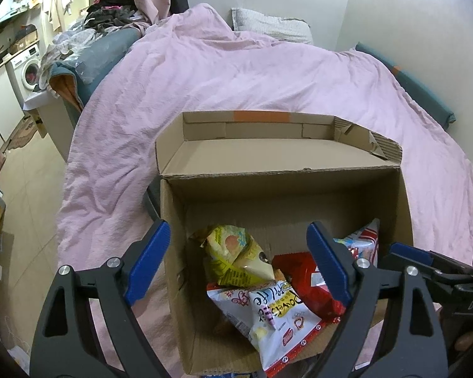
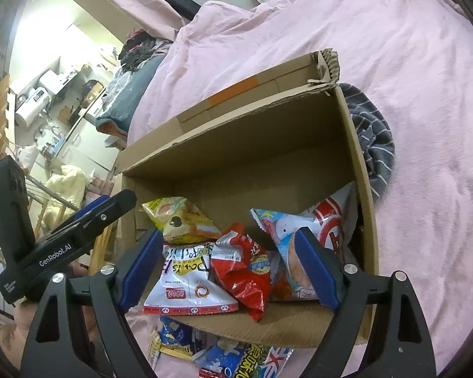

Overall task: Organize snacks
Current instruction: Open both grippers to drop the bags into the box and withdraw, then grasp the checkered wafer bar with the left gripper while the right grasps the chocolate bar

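1. Your left wrist camera looks steeply down, close over the near-left rim of the cardboard box [image 1: 173, 226], facing the pillow [image 1: 269, 25].
2. Your right wrist camera looks down close over its near rim, tilted.
3. Both share the box interior.

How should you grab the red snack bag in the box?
Probably pinch the red bag's crumpled top edge, coming down from above through the cardboard box's open top. It lies flat over other packets, so its sides are crowded.

Left gripper [image 1: 238, 261]: jaws spread wide, nothing between the pads, angled steeply downward. Right gripper [image 2: 233, 267]: jaws likewise wide, empty, angled downward, just beside the left.
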The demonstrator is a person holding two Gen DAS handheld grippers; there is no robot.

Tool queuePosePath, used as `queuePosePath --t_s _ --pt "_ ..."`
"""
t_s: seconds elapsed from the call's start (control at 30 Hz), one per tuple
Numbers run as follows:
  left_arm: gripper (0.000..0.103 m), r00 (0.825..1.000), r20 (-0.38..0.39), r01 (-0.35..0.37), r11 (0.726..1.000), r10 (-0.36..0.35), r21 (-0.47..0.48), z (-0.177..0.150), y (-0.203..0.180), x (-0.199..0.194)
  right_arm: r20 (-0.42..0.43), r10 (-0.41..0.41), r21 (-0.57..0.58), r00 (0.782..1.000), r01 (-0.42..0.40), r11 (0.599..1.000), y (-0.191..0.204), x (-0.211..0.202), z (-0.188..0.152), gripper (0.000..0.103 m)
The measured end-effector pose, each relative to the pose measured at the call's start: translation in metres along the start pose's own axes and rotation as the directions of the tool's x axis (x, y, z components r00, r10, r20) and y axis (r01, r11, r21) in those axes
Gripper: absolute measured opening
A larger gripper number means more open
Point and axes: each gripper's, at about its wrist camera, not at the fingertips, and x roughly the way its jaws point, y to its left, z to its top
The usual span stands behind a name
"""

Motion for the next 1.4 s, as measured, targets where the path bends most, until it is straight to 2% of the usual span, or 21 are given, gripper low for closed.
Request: queuePosePath --t_s 0.53,0.77,0.93,1.1,1.17,1.27,1.33,1.4 --pt "0.086 1.000 -0.008 0.005 0.998 -0.006 -0.059 -0.012 0.009 -0.031 -0.002 -0.045 -0.018 0.999 0.045 0.999 0.014 -0.034 -0.021 0.088" --pt "0.086 0.999 -0.036 0.012 0.997 -0.015 -0.071 -0.035 0.013 -0.050 -0.015 -0.065 -0.020 0.998 0.065 0.998 0.013 -0.056 -0.039 0.088" --pt "0.086 0.999 -0.048 -0.010 0.998 0.007 -0.063 -0.053 0.015 -0.064 -0.023 -0.085 0.019 0.996 0.085 0.996 0.003 -0.068 -0.056 0.088" --pt "0.086 0.993 -0.112 -0.049 0.996 0.041 -0.074 -0.075 0.030 -0.070 -0.060 -0.122 0.060 0.991 0.126 0.990 -0.005 -0.075 -0.074 0.088" --pt "0.086 0.984 -0.171 -0.058 0.994 0.041 -0.093 -0.086 0.039 -0.066 -0.098 -0.156 0.084 0.983 0.164 0.983 -0.012 -0.071 -0.085 0.088" --pt "0.086 0.964 -0.261 -0.091 0.987 0.054 -0.131 -0.105 0.055 -0.056 -0.148 -0.151 0.123 0.977 0.169 0.978 -0.019 -0.066 -0.100 0.088" --pt "0.086 0.943 -0.329 -0.111 0.981 0.054 -0.158 -0.120 0.064 -0.047 -0.168 -0.140 0.141 0.976 0.164 0.976 -0.021 -0.063 -0.108 0.088" --pt "0.083 0.910 -0.413 -0.111 0.976 0.025 -0.186 -0.140 0.070 -0.035 -0.179 -0.130 0.144 0.975 0.157 0.977 -0.019 -0.063 -0.113 0.088"
